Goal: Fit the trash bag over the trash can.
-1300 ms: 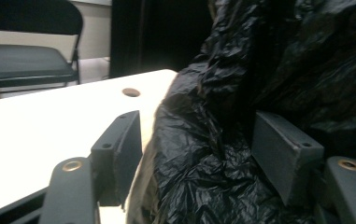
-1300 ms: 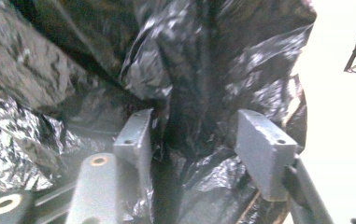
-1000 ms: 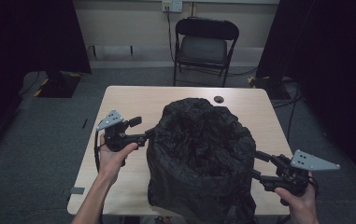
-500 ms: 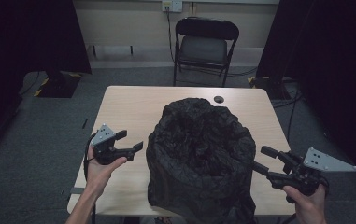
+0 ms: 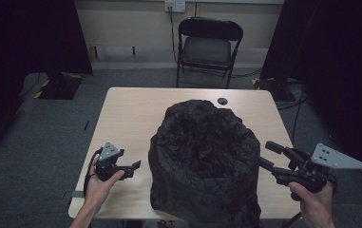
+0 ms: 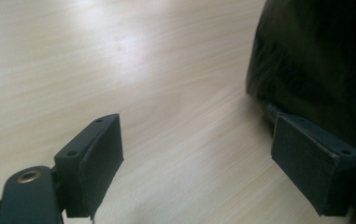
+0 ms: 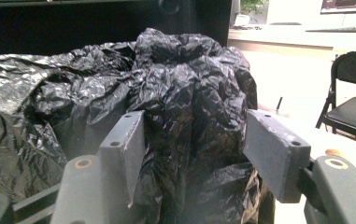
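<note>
A large black plastic bag [image 5: 202, 159], crumpled and puffed up with its mouth gaping toward the ceiling, stands on the near half of the pale wooden table [image 5: 126, 114], its bulk reaching to the near edge. It rises roughly upright, taller than it is wide in the high view, so its long axis runs from tabletop to mouth. The right gripper [image 5: 269, 157] sits at the bag's right flank with its jaws spread apart and nothing pinched between them; in the right gripper view a fold of the wrinkled plastic [image 7: 189, 121] lies directly ahead between the two jaws, so the bag is straight in front of this tool and very close. The left gripper [image 5: 135, 167] rests low near the table's left near corner, just beside the bag's left side, jaws likewise parted and empty; its own view shows bare wood ahead and the bag off to one side. The right hand looks the nearer and better lined up for a pinch on the plastic. A folding chair [image 5: 207, 45] stands beyond the far edge.
</note>
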Demonstrator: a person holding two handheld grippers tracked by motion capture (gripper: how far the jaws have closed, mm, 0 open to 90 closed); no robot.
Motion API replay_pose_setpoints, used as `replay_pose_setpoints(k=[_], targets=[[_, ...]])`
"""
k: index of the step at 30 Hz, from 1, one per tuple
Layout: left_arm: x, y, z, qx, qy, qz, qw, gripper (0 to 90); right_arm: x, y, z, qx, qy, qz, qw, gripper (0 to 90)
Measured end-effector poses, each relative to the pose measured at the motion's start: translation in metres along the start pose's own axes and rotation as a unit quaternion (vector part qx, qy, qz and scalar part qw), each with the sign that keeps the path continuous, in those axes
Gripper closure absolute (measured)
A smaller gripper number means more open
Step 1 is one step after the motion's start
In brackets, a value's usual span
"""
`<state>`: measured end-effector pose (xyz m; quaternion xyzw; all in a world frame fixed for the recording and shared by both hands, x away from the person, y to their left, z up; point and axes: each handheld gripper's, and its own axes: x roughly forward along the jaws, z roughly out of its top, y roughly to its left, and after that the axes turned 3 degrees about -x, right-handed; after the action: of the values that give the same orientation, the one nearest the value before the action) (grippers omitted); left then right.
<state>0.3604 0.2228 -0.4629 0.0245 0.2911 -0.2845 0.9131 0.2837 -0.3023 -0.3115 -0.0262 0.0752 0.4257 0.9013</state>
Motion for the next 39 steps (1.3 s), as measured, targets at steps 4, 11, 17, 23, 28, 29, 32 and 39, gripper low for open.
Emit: replay_pose_setpoints(k=[4,11,17,23,28,29,32,39], targets=[[0.007,-0.001,-0.008,0.002,0.032,0.008,0.9995,16.9,-0.004,-0.001,0.005,0.002,-0.011,-0.001,0.9999,34.5],[0.014,-0.001,-0.02,-0.003,0.061,0.023,0.9979,19.7,0.002,0.001,0.029,-0.019,-0.017,0.014,0.9996,42.0],[0.021,-0.006,-0.023,0.026,0.081,0.034,0.9957,19.6,0.024,0.004,0.046,-0.038,-0.004,0.034,0.9987,45.9],[0.024,-0.001,-0.028,0.021,0.092,0.037,0.9949,16.9,0.055,0.006,0.062,-0.053,0.021,0.057,0.9967,46.5],[0.024,0.002,-0.029,0.02,0.084,0.038,0.9955,14.6,0.079,0.008,0.076,-0.068,0.046,0.072,0.994,46.3],[0.024,0.003,-0.03,0.02,0.082,0.038,0.9957,14.4,0.083,0.009,0.078,-0.07,0.051,0.076,0.9933,45.9],[0.025,0.003,-0.03,0.019,0.081,0.038,0.9958,13.8,0.095,0.01,0.085,-0.076,0.06,0.079,0.9922,44.6],[0.025,0.002,-0.03,0.018,0.081,0.039,0.9958,13.4,0.113,0.016,0.112,-0.088,0.061,0.086,0.9906,48.2]])
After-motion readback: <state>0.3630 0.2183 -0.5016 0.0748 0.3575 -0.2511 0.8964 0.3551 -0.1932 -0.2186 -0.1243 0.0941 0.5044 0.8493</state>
